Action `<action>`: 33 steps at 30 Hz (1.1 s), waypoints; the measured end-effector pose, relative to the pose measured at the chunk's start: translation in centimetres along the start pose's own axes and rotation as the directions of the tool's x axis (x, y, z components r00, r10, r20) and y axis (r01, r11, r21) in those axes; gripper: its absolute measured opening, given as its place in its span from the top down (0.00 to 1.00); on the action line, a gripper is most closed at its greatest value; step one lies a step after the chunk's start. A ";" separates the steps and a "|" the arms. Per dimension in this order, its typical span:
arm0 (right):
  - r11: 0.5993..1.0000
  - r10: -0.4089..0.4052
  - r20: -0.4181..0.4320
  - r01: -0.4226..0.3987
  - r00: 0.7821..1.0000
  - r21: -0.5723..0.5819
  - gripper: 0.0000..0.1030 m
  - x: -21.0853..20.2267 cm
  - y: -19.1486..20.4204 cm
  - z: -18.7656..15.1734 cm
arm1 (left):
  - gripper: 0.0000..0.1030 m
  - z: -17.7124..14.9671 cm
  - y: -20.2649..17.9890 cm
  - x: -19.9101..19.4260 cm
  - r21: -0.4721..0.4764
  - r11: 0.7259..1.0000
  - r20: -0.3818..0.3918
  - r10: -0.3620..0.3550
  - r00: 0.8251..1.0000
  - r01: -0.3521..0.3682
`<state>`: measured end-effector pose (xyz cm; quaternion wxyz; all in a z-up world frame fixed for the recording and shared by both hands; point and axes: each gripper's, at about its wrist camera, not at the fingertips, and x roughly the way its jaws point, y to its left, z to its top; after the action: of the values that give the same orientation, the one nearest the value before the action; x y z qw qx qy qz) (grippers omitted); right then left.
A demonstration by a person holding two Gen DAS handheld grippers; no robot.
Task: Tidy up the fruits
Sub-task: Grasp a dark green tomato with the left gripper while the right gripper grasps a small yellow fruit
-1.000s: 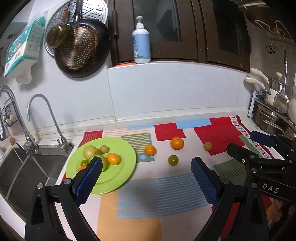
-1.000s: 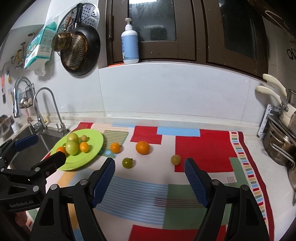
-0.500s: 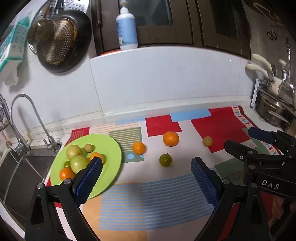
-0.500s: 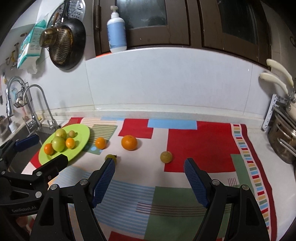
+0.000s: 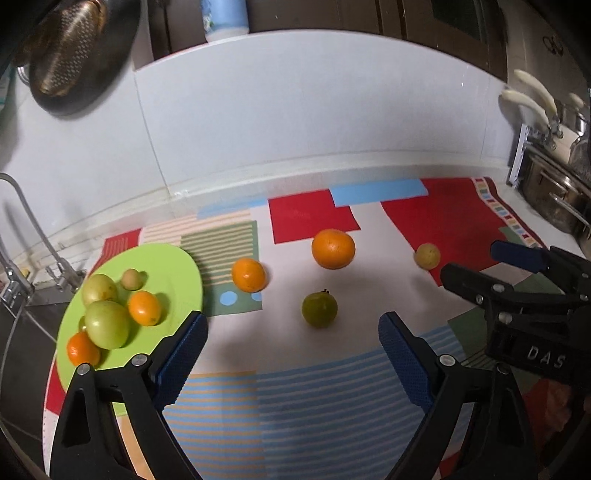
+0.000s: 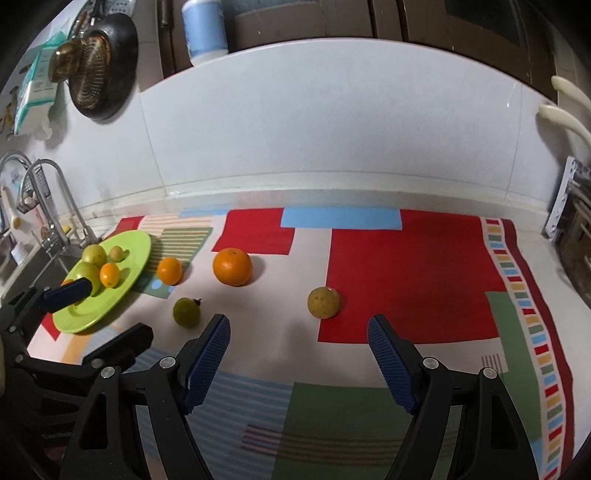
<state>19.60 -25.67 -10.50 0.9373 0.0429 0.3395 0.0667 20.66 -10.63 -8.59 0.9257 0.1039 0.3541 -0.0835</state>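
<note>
A lime green plate (image 5: 173,266) (image 6: 136,245) at the left of the patchwork mat holds several fruits. Loose on the mat lie a small orange (image 5: 248,274) (image 6: 169,270), a large orange (image 5: 332,248) (image 6: 232,266), a green fruit (image 5: 319,308) (image 6: 186,312) and a yellowish fruit (image 5: 427,255) (image 6: 323,302). My left gripper (image 5: 291,354) is open and empty, above the mat just short of the green fruit. My right gripper (image 6: 297,358) is open and empty, just short of the yellowish fruit.
A sink with faucets (image 6: 55,206) lies left of the plate. Steel pots (image 5: 554,192) and a dish rack stand at the right. A pan and strainer (image 6: 96,66) hang on the white wall. A soap bottle (image 6: 205,29) stands on the ledge.
Both grippers have moved forward and down toward the mat, so the fruits look larger and nearer. Both stay open. No fruit has moved.
</note>
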 end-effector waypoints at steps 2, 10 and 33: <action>1.000 -0.003 -0.009 0.003 1.000 0.014 0.25 0.8 -0.4 0.1 | 0.12 0.0 -0.1 0.9 0.003 1.000 -0.016 -0.002 1.000 0.002; 0.999 -0.004 -0.081 0.008 0.997 0.043 0.36 4.4 -1.4 0.8 | 0.24 0.1 -0.4 3.8 -0.020 0.999 -0.076 -0.039 0.996 0.038; 0.999 -0.007 -0.155 0.013 0.988 0.040 0.72 7.7 -1.4 1.2 | 0.73 0.5 -0.7 6.4 -0.035 0.993 -0.146 -0.114 0.983 0.110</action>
<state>26.39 -25.89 -14.61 0.9073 0.0549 0.4127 0.0584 25.53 -11.97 -12.61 0.8919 0.0772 0.4282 -0.1229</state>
